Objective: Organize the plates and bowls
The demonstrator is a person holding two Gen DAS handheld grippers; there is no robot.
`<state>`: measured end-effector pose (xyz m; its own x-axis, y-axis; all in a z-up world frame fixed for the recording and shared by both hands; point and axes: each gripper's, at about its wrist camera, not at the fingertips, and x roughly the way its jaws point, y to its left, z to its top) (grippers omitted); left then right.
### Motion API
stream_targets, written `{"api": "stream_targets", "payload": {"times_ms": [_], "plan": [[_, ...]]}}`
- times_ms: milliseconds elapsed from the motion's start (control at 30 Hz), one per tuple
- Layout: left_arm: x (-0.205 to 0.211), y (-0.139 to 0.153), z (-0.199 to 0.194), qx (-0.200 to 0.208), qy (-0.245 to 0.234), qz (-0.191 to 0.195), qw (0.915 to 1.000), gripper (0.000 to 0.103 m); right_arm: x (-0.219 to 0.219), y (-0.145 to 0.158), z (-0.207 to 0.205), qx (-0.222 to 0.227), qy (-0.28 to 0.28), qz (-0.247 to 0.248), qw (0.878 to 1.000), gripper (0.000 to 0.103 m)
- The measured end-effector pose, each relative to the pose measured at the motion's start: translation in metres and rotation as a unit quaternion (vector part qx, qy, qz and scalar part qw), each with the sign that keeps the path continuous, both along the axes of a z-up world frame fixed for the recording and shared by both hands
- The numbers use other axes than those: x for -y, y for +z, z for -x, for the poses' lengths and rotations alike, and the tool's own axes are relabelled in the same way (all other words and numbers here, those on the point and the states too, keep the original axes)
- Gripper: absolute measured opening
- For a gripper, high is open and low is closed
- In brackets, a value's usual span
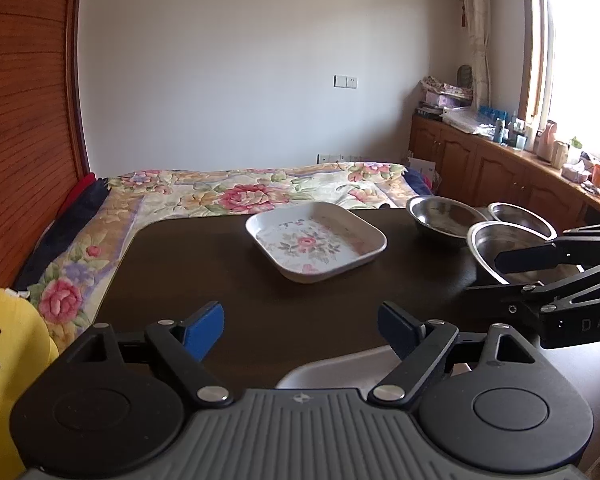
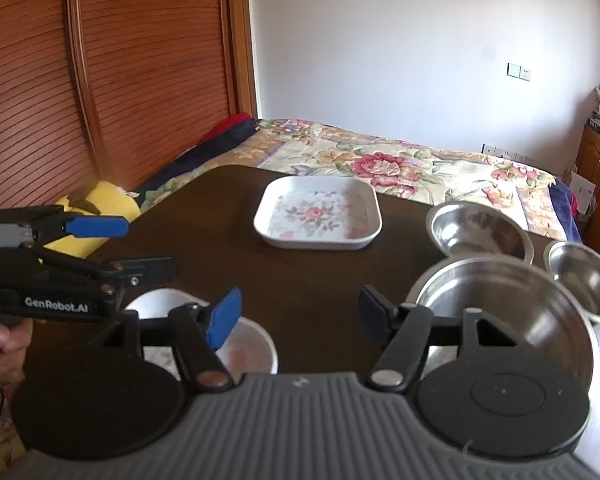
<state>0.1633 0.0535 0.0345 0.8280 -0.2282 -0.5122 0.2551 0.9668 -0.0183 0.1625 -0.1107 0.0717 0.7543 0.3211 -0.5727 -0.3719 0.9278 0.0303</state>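
Note:
A white square plate (image 1: 316, 240) (image 2: 318, 212) with a flower print lies in the middle of the dark table (image 1: 204, 264) (image 2: 324, 280). Three steel bowls stand at the right: a large one (image 1: 496, 244) (image 2: 500, 312), a middle one (image 1: 440, 212) (image 2: 480, 232) and a small one (image 1: 520, 214) (image 2: 584, 276). A white round dish (image 1: 332, 368) (image 2: 244, 352) sits at the near edge. My left gripper (image 1: 302, 330) (image 2: 140, 246) hovers open over that dish. My right gripper (image 2: 299, 318) (image 1: 500, 276) is open and empty, just left of the large bowl.
A bed with a floral quilt (image 1: 240, 192) (image 2: 400, 160) lies behind the table. A yellow plush (image 1: 4, 344) (image 2: 96, 208) and a louvred wooden wardrobe (image 2: 120, 60) are on the left. Wooden cabinets (image 1: 492, 168) with clutter run under the window. A hand (image 2: 0, 344) holds the left gripper.

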Motion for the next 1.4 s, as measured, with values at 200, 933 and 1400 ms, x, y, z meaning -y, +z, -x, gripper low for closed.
{"api": "stream_targets", "payload": {"times_ms": [200, 933, 1400], "plan": [[0.0, 0.004, -0.023, -0.001, 0.007, -0.006, 1.0, 0.103, -0.002, 0.008, -0.022, 0.004, 0.002, 0.008, 1.0, 0.074], [0.0, -0.014, -0.091, -0.033, 0.02, -0.015, 0.9991, 0.103, -0.017, 0.009, -0.059, -0.013, 0.019, 0.017, 1.0, 0.083], [0.003, -0.02, -0.118, -0.046, 0.021, -0.008, 0.9987, 0.103, -0.015, 0.012, -0.084, -0.023, 0.012, 0.021, 0.999, 0.083]]}}
